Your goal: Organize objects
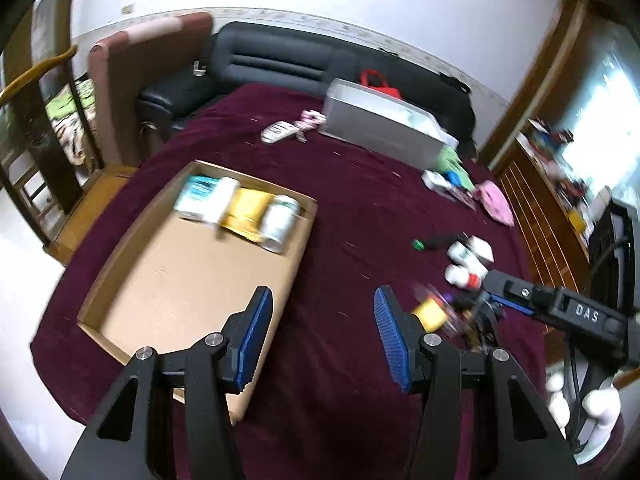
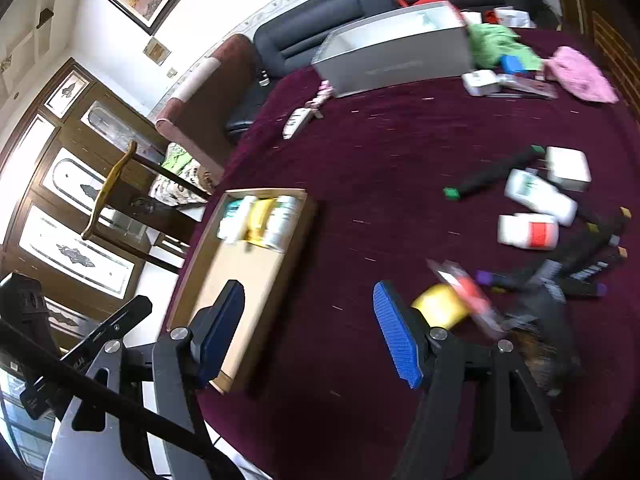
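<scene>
Bottles [image 1: 240, 210] lie in a row at the far end of the cardboard tray [image 1: 168, 280] on the maroon counter [image 1: 360, 208]. Left gripper [image 1: 324, 332] and right gripper [image 2: 308, 332] both hover with fingers spread, holding nothing. Loose bottles [image 2: 536, 212] and markers [image 2: 492, 174] lie scattered to the right.

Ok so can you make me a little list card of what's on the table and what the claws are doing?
surface: dark red tablecloth
tray: cardboard box, bottles lined up at its far end
in box: white bottle, yellow packet
loose: white bottle with red label, black markers, small yellow thing
left claw: open, empty
right claw: open, empty
</scene>
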The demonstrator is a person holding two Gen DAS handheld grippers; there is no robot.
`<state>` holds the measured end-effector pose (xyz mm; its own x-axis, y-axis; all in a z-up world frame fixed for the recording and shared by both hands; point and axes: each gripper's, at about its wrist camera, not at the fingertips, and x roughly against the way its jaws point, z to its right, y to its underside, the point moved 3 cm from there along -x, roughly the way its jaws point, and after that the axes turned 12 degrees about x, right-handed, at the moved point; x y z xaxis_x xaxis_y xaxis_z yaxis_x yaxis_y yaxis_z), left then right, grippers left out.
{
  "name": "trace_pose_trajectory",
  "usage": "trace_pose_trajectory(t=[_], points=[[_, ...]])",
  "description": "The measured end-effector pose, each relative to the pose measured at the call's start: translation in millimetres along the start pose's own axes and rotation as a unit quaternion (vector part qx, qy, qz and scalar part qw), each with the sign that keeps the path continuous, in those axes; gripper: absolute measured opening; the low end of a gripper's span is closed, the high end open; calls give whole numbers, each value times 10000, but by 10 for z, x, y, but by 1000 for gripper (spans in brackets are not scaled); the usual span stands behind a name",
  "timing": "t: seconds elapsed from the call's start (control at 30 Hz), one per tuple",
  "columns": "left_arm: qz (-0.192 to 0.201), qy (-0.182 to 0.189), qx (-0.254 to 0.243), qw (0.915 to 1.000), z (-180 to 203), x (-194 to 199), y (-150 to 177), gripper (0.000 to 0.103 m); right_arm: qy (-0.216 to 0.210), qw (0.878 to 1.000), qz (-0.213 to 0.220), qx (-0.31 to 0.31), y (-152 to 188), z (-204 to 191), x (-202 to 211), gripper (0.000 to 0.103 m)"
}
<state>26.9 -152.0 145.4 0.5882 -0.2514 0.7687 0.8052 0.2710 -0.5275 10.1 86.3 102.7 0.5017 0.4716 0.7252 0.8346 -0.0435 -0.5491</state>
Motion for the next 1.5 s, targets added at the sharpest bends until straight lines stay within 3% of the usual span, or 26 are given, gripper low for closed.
trace_pose_trajectory(t=[0.27,0.43,0.6,0.63,0.73,0.8,0.87,1.5], points=[[-288,-125,-279,9991,603,-446,547,47,166,9994,8,-316,366,545,362,67],[-476,-390,-451,9971,656,-1045,762,47,314,9980,-31,-544,552,732,470,67],[-843,-447,-460,9944,588,-1659,898,47,798,9948,8,-630,663,864,693,67],[-657,-427,-524,9955,601,-1690,887,48,869,9940,-16,-666,683,892,731,67],[-517,-552,-690,9947,620,-1795,841,64,1051,9920,-10,-697,697,932,794,67],[-395,-470,-1028,9928,663,-1878,858,102,1063,9914,-20,-757,708,944,792,67],[-280,-579,-1726,9829,769,-1932,962,102,1033,9914,-67,-802,714,949,750,67],[-216,-500,-1602,9856,760,-1890,983,102,1051,9877,-318,-1110,646,1196,685,67]])
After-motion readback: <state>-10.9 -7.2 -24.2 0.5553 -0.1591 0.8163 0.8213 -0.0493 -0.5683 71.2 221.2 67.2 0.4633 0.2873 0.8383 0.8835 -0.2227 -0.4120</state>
